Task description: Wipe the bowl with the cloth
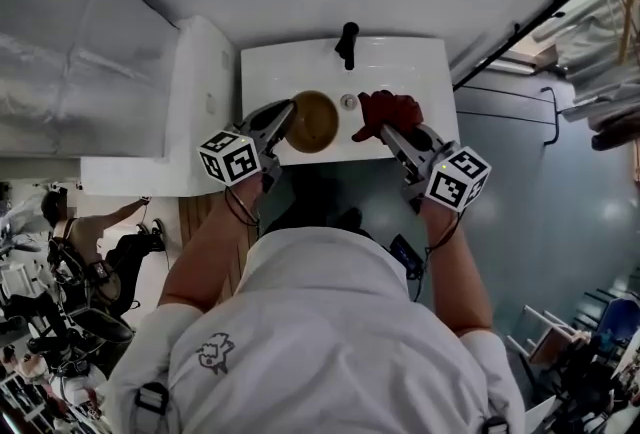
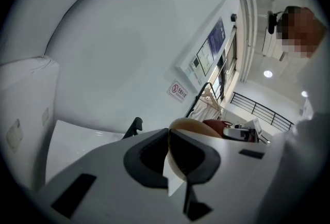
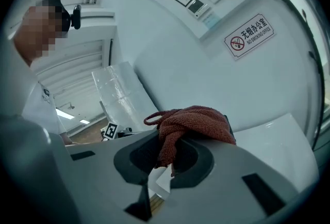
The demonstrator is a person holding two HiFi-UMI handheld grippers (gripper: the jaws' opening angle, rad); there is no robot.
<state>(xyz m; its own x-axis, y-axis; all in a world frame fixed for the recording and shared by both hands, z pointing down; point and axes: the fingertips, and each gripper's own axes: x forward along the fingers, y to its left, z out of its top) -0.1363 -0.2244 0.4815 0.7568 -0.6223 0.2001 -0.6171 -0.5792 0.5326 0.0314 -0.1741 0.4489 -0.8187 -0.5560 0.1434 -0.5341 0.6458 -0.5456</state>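
Note:
Over the white sink (image 1: 262,72), my left gripper (image 1: 287,112) is shut on the rim of a tan bowl (image 1: 313,121), holding it above the basin. In the left gripper view the bowl (image 2: 190,126) rises just past the closed jaws. A dark red cloth (image 1: 391,109) is pinched in my right gripper (image 1: 383,129), which is shut on it just right of the bowl. From the right gripper view the cloth (image 3: 188,120) bunches over the jaws and hangs down between them. Cloth and bowl sit close together, apart by a small gap.
A black faucet (image 1: 347,43) stands at the back of the sink, and the drain (image 1: 348,102) lies between bowl and cloth. A white cabinet (image 1: 190,112) flanks the sink on the left. A dark railing (image 1: 540,22) runs at the right.

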